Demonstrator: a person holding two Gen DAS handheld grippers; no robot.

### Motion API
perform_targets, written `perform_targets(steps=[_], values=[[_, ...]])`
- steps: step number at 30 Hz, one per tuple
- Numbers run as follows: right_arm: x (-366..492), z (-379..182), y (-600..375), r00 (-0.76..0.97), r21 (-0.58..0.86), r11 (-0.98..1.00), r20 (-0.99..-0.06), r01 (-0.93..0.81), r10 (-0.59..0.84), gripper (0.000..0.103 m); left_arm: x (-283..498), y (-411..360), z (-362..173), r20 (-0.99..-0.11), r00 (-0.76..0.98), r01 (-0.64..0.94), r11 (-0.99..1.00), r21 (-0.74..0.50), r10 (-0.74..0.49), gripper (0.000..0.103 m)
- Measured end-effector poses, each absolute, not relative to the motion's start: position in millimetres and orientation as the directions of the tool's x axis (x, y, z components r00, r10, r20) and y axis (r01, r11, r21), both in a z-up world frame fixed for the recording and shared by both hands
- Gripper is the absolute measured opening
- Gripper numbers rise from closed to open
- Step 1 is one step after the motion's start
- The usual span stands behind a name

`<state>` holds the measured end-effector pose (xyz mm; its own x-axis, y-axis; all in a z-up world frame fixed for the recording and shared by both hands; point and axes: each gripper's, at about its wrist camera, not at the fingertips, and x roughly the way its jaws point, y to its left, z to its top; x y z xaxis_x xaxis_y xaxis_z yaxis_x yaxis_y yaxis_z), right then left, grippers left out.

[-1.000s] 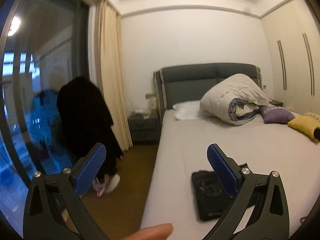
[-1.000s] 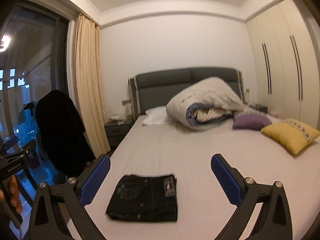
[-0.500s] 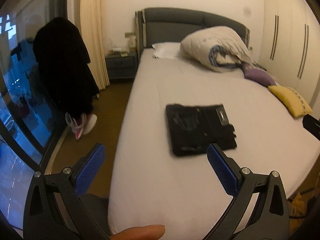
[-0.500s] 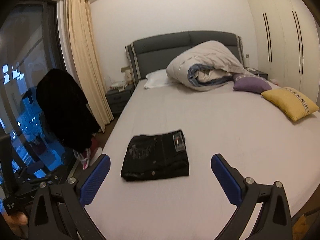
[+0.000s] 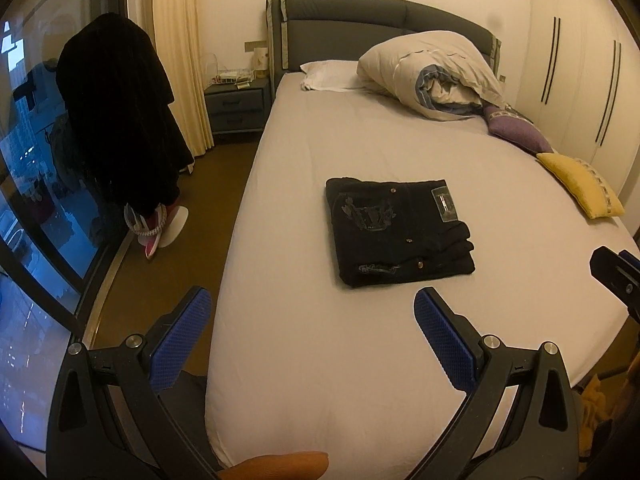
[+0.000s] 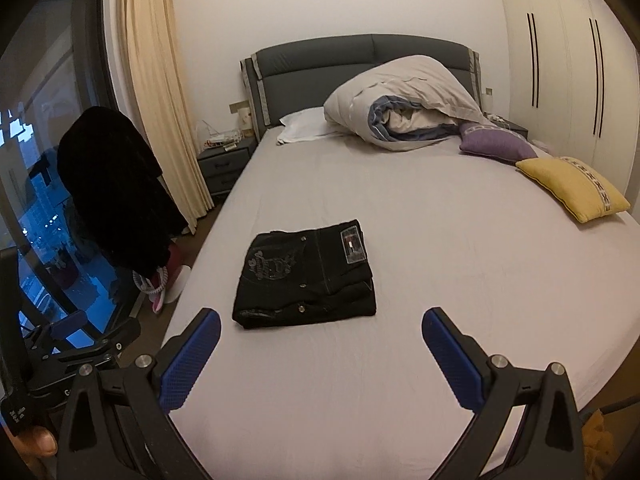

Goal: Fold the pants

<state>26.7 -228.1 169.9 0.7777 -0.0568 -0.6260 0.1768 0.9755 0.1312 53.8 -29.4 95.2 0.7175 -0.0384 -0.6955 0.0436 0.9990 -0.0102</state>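
Already the pants (image 5: pixel 398 230) look finished to me: they lie as a compact black rectangle, layers stacked, on the bed (image 5: pixel 360 360) around the middle of both frames, with the patch label facing up. I judge little is left beyond perhaps squaring the slightly uneven right edge. My left hand-held gripper (image 5: pixel 316 344) sits at the bottom of its frame, spread wide and empty, the pants well beyond its fingertips. My right hand-held gripper (image 6: pixel 322 360) is likewise spread and holds nothing, with the pants above it and slightly left of centre.
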Motion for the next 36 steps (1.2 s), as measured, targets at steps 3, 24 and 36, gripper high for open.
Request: perform_targets(steps=[3, 24, 36], values=[[29, 166, -227, 0.768, 0.125, 0.976, -0.637, 0.181, -0.061, 0.103, 60, -31, 90, -0.700, 0.714, 0.045, 0.999, -0.008, -0.038, 0.103], [40, 156, -228, 0.734, 0.120, 0.977, -0.678, 0.174, -0.047, 0.103, 76, -37, 74, -0.715, 0.699, 0.048, 0.999, 0.009, -0.027, 0.103], [40, 150, -226, 0.726, 0.125, 0.977, -0.686, 0.171, -0.039, 0.103, 78, -36, 71, -0.719, 0.694, 0.047, 0.999, 0.007, -0.028, 0.103]])
